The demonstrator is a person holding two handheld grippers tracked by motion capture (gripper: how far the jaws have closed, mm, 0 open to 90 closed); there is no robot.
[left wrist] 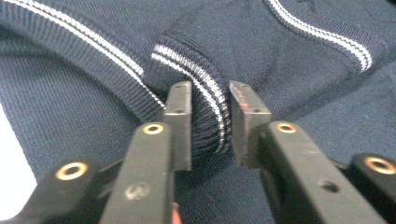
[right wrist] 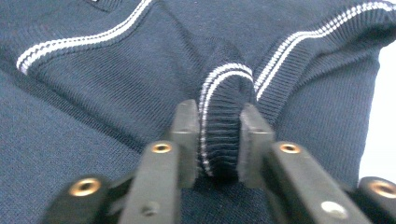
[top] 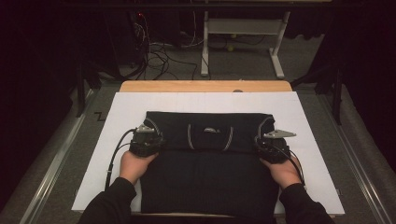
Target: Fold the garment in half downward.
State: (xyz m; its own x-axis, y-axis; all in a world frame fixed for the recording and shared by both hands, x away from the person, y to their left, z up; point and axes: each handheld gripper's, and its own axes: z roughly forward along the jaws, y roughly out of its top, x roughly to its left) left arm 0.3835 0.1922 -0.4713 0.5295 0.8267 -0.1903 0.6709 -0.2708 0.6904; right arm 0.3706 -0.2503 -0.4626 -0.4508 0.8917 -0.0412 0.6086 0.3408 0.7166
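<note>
High view: both forearms reach in from below, hands level with each other at the sides of the dark sweater (top: 208, 168) lying on the white board (top: 308, 116); left gripper (left wrist: 210, 116) pinches a striped ribbed fold; right gripper (right wrist: 218, 140) pinches its own likewise.

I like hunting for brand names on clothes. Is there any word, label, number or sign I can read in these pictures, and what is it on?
Neck label inside the collar of the dark sweater: a small pale patch, too small and blurred to read.
Black mark on the white sheet, at its left edge: looks like "Z", but too small to be sure.
No other writing can be seen.
</note>
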